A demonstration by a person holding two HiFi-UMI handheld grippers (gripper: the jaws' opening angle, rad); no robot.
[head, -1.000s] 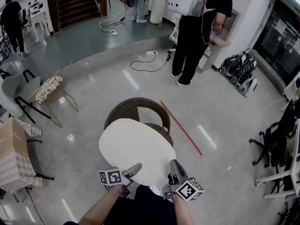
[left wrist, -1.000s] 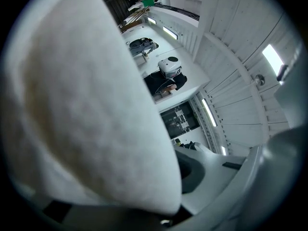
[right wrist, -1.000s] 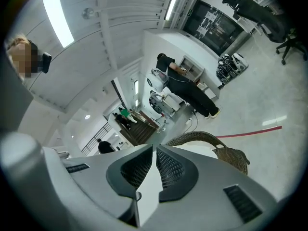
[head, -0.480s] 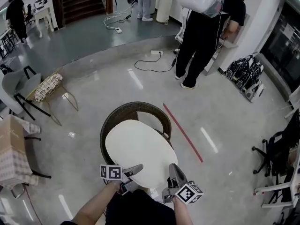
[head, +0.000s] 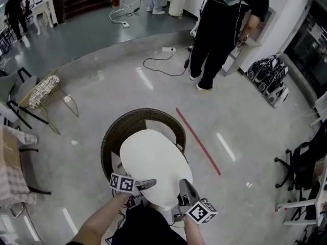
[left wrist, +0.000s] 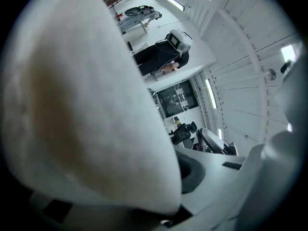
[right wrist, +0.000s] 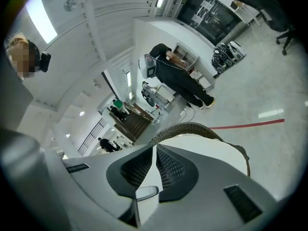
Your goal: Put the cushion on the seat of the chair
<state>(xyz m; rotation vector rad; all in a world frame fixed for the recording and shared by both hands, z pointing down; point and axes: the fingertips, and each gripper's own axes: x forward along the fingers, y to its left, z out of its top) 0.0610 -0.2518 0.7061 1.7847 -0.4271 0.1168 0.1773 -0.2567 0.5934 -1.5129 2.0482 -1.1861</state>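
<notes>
Both claws are gripping the near edge of the white oval cushion (head: 152, 165) from the person's side. L claw (head: 148, 184) is clenching the near-left rim, w/ pale fabric filling most of the left gripper view. R claw (head: 184, 187) is pinching the near-right rim, its meshed pads (right wrist: 175, 170) nearly together w/ a thin white strip of cushion squeezed btw them. The cushion is hanging roughly flat over the seat of the round dark wicker chair (head: 113, 134) and covering most of it. The chair's curved woven back is showing round the far and left sides, and a bit of lighter seat is peeking out past the cushion's far edge. Can't tell whether the cushion is touching the seat. The chair is standing on a glossy grey floor (head: 255, 116), w/ a red line (head: 198, 141) running just to its right. Further off, a person in black (head: 219, 40) is standing facing away, and a wire-frame chair (head: 45, 92) is sitting well to the left.
</notes>
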